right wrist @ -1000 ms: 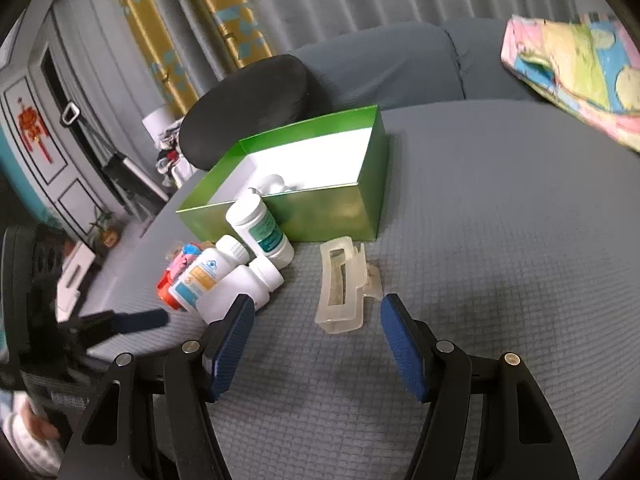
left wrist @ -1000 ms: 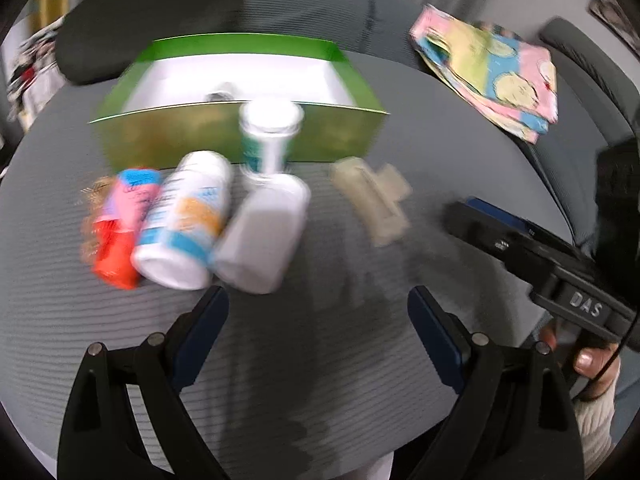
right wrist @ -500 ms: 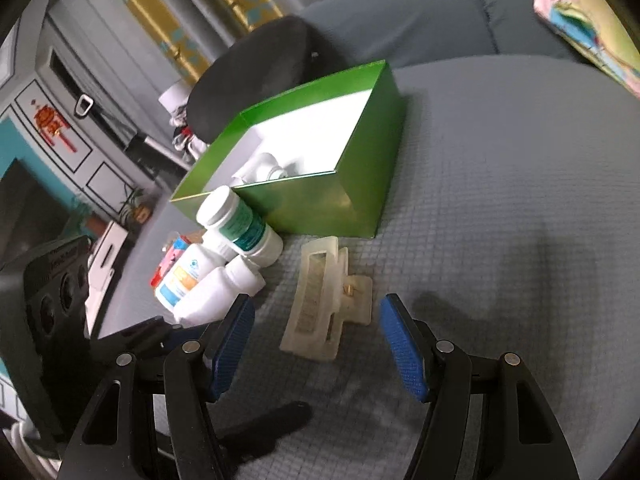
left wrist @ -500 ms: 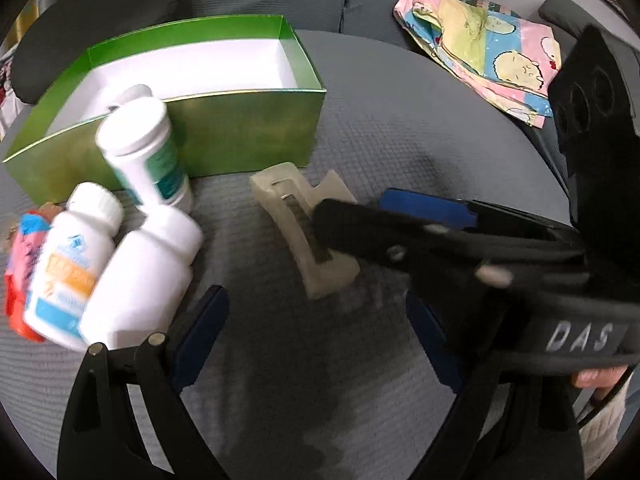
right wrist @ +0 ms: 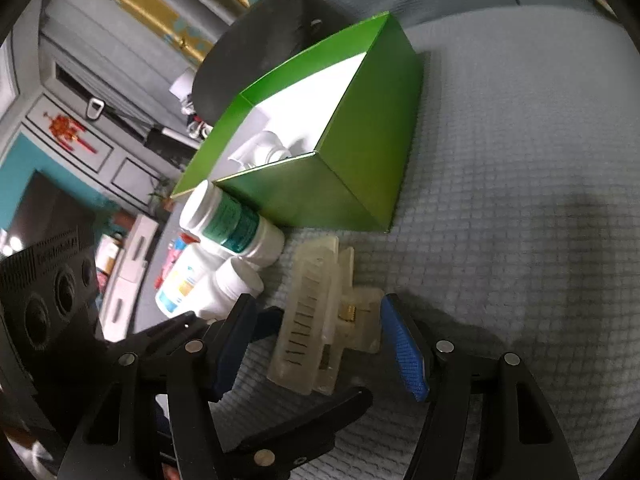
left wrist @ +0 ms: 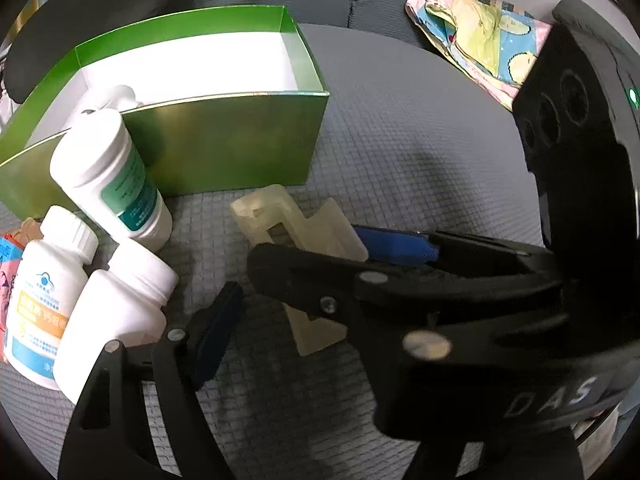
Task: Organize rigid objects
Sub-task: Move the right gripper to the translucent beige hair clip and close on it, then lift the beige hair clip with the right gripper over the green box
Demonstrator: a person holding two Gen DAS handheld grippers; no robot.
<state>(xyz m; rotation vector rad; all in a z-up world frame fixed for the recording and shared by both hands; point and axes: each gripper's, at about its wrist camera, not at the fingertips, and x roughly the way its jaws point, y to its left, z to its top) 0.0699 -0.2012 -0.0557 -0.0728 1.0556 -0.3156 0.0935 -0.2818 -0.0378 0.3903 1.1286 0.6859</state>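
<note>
A translucent beige hair claw clip [right wrist: 324,316] lies on the grey cushion in front of the green box [right wrist: 360,168]. My right gripper [right wrist: 316,348] is open, its blue pads on either side of the clip without touching it. In the left wrist view the clip [left wrist: 296,236] lies partly under the right gripper [left wrist: 320,256], which crosses in from the right. My left gripper is open; only its left finger [left wrist: 212,332] shows, beside a plain white bottle [left wrist: 116,312]. A teal-labelled bottle [left wrist: 112,176] stands against the box [left wrist: 224,148].
An orange-and-blue labelled white bottle [left wrist: 44,304] and a red-pink packet [left wrist: 6,280] lie at the left. Another white item [right wrist: 264,152] sits inside the box. A colourful cloth [left wrist: 480,36] lies at the far right. A black cushion [left wrist: 92,12] sits behind the box.
My right gripper has moved forward and down over the clip, so its fingers now straddle it. My left gripper has moved closer to the bottles and the clip.
</note>
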